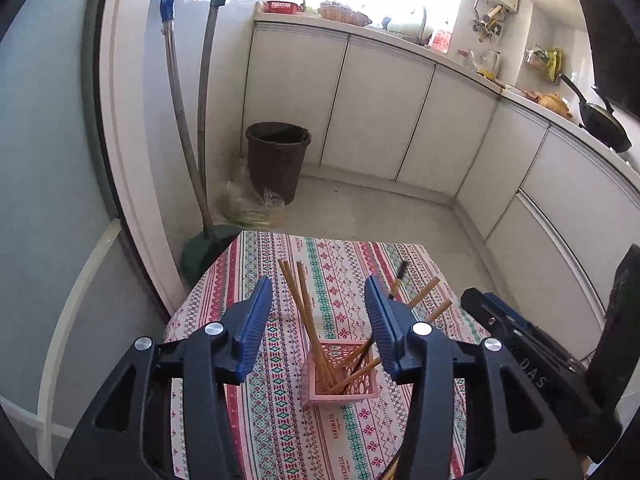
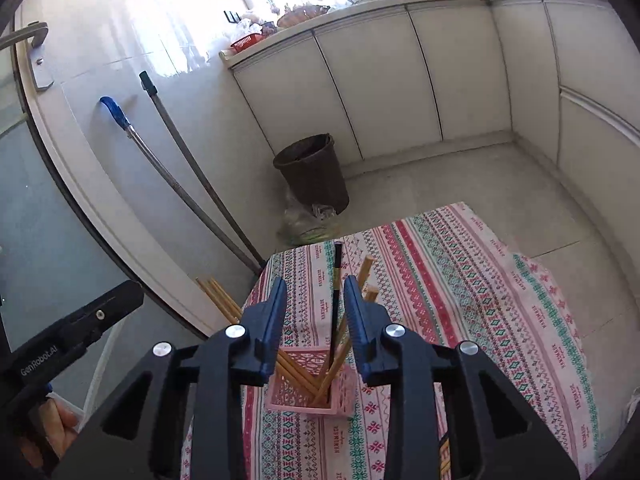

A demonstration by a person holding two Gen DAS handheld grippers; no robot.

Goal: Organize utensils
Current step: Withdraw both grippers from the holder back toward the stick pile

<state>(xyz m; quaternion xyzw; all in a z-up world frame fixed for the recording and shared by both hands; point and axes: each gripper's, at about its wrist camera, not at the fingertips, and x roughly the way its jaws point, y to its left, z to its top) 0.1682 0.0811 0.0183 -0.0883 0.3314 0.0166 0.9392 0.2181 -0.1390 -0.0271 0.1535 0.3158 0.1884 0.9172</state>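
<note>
Left wrist view: left gripper (image 1: 318, 300), jaws parted and gripping nothing; wooden chopsticks (image 1: 298, 300) rise in the gap without touching either blue pad. Below the gap, toward 6 o'clock, a pink lattice basket (image 1: 352, 390) stands upright on the counter (image 1: 280, 420), which wears a striped patterned cloth. It holds several wooden chopsticks leaning to 11 and 2 o'clock, plus one black chopstick (image 1: 400, 276).

Right wrist view: right gripper (image 2: 315, 304), jaws released; the black chopstick stands between the pads, clear of both. The basket sits just under the fingertips. The left gripper's black body enters at 8 o'clock, with part of a hand (image 2: 56, 420) on it.

Surroundings: dark bin (image 1: 278, 156) on the floor at 12 o'clock, two long handles (image 1: 188, 120) leaning on the wall at 11 o'clock, white cabinets (image 1: 376, 120) beyond.
</note>
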